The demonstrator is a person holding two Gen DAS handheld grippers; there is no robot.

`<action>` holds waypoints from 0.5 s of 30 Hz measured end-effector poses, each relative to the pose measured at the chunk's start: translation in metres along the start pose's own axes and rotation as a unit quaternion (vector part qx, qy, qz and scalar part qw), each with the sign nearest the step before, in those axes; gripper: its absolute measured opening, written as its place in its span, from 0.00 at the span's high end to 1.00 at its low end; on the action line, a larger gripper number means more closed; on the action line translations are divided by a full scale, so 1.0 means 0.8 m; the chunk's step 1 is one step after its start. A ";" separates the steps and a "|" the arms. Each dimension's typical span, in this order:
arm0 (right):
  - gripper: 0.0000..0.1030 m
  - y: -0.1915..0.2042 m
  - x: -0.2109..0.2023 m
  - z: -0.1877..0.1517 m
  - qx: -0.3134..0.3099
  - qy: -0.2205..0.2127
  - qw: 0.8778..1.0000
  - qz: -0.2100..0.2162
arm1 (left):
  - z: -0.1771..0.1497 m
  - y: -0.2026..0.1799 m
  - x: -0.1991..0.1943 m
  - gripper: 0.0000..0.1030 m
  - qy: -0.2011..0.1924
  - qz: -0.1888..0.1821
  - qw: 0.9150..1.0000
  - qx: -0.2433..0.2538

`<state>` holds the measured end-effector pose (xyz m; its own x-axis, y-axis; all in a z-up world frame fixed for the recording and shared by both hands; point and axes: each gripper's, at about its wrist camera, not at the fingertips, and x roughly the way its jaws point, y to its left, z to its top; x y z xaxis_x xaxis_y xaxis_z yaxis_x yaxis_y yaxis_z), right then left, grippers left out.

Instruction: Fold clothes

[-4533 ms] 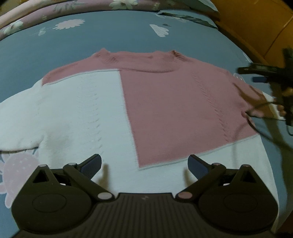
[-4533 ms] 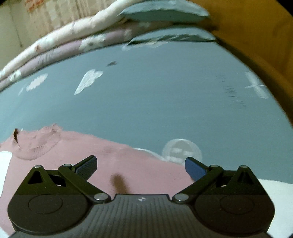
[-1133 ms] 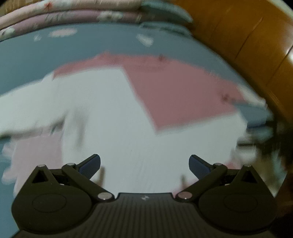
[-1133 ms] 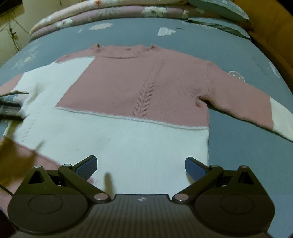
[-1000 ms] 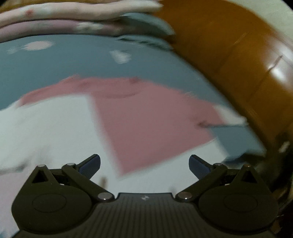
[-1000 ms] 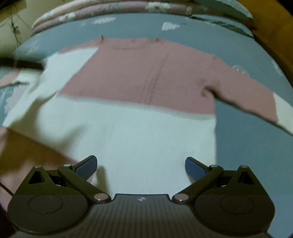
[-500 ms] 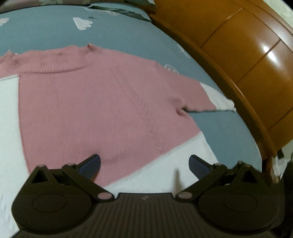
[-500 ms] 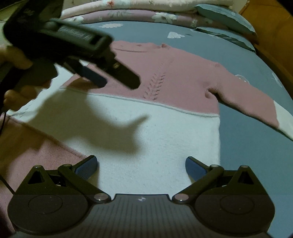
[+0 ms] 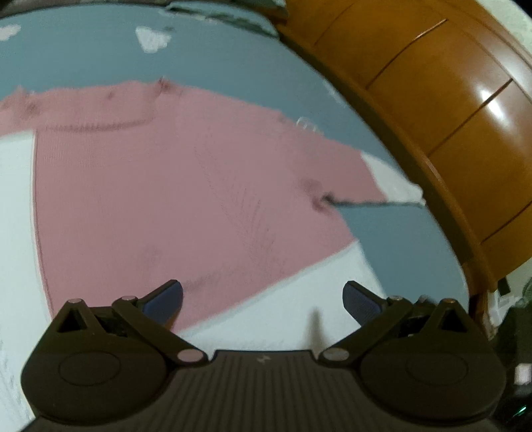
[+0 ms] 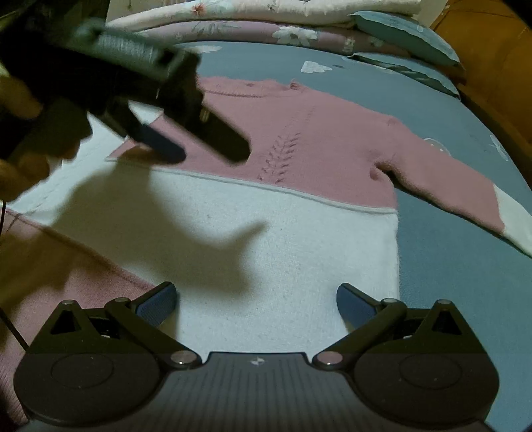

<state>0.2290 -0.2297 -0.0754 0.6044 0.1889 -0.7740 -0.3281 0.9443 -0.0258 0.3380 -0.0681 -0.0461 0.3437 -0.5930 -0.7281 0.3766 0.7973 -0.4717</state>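
A pink and white knitted sweater (image 10: 299, 139) lies flat, front up, on the blue-grey bedsheet (image 10: 449, 266). Its right sleeve (image 10: 445, 186) stretches out sideways and ends in a white cuff (image 10: 515, 219). In the left wrist view the sweater (image 9: 166, 186) fills the middle, the cuff (image 9: 395, 182) at the right. My left gripper (image 9: 262, 297) is open and empty above the pink and white seam. The right wrist view shows the left gripper (image 10: 211, 154) in a hand (image 10: 20, 109), hovering over the sweater's chest. My right gripper (image 10: 256, 302) is open and empty above the white hem.
A wooden bed frame (image 9: 449, 139) curves along the right side of the sheet. Folded quilts and pillows (image 10: 266, 23) are stacked at the far end. A pink stretch of cloth (image 10: 50, 266) lies at the lower left, beside the white body.
The left gripper has swung to the right across the sweater and now shows in the right wrist view over the chest. The right gripper has stayed over the hem, both open throughout.
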 end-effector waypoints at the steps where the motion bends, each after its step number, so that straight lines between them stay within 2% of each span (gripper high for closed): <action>1: 0.00 0.000 0.000 -0.001 0.001 -0.002 1.000 -0.001 | -0.001 0.001 0.001 0.01 -0.003 -0.002 1.000 0.001; 5: 0.00 0.003 -0.002 -0.009 0.000 -0.022 1.000 -0.007 | -0.001 0.002 0.004 0.01 -0.010 -0.006 1.000 0.015; 11: 0.00 0.011 -0.008 -0.011 0.014 -0.029 0.999 -0.023 | -0.014 -0.009 0.006 0.01 -0.015 0.001 0.995 0.095; 15: 0.00 0.008 -0.009 -0.011 0.004 -0.032 0.999 -0.016 | -0.014 -0.006 -0.005 0.01 -0.023 -0.003 0.997 0.073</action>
<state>0.2158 -0.2277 -0.0756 0.6594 0.1742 -0.7314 -0.3021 0.9522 -0.0456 0.3253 -0.0680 -0.0464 0.3787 -0.6040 -0.7012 0.4979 0.7716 -0.3958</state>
